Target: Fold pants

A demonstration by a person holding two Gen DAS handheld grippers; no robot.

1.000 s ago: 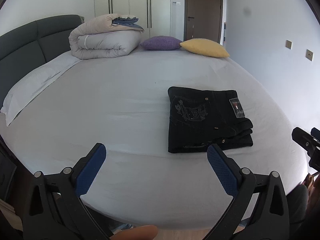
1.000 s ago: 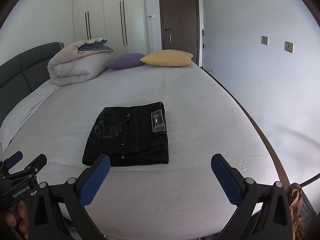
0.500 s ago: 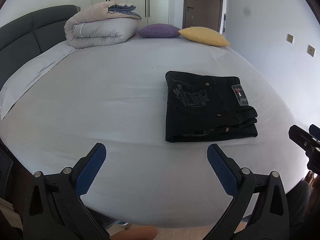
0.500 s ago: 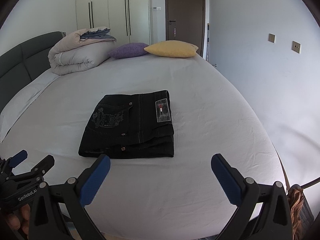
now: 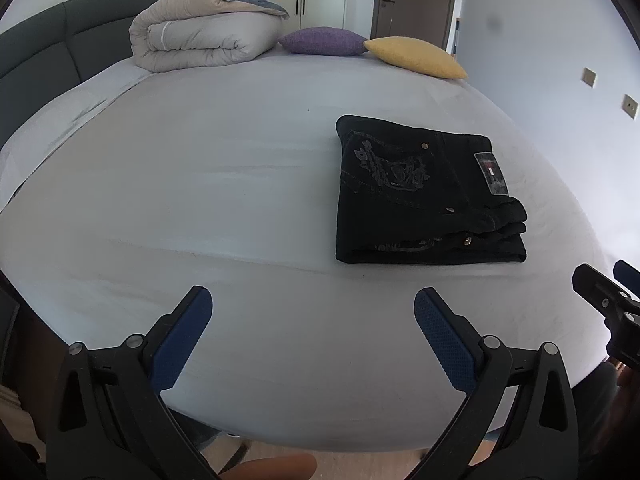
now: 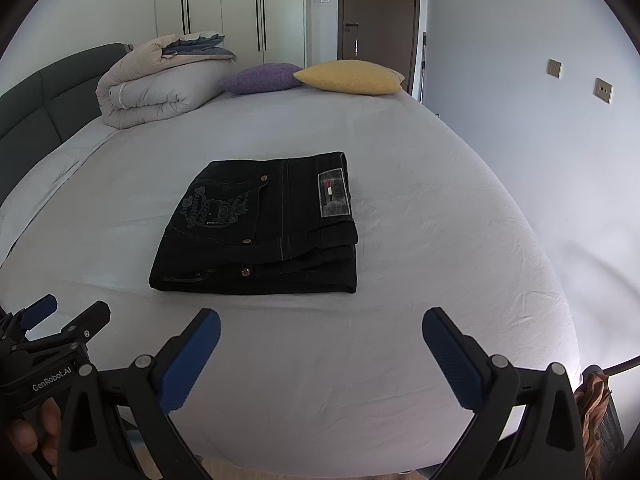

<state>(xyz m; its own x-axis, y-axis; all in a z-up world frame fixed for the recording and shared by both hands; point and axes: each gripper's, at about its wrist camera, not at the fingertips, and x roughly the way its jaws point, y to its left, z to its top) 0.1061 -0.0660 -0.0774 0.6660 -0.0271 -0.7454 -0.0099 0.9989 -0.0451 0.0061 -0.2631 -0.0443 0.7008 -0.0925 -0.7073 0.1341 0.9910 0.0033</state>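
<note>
Folded black denim pants (image 6: pixel 260 224) are lying on the white-sheeted bed (image 6: pixel 440 208); left gripper (image 5: pixel 312 304) and right gripper (image 6: pixel 320 328) are hovering wide open, empty.

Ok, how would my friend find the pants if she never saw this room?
Look at the big bed with the white sheet. Far back sit a rolled duvet, a purple pillow and a yellow pillow. The pants lie nearer, alone mid-sheet: a flat black folded square with a small grey label.
</note>
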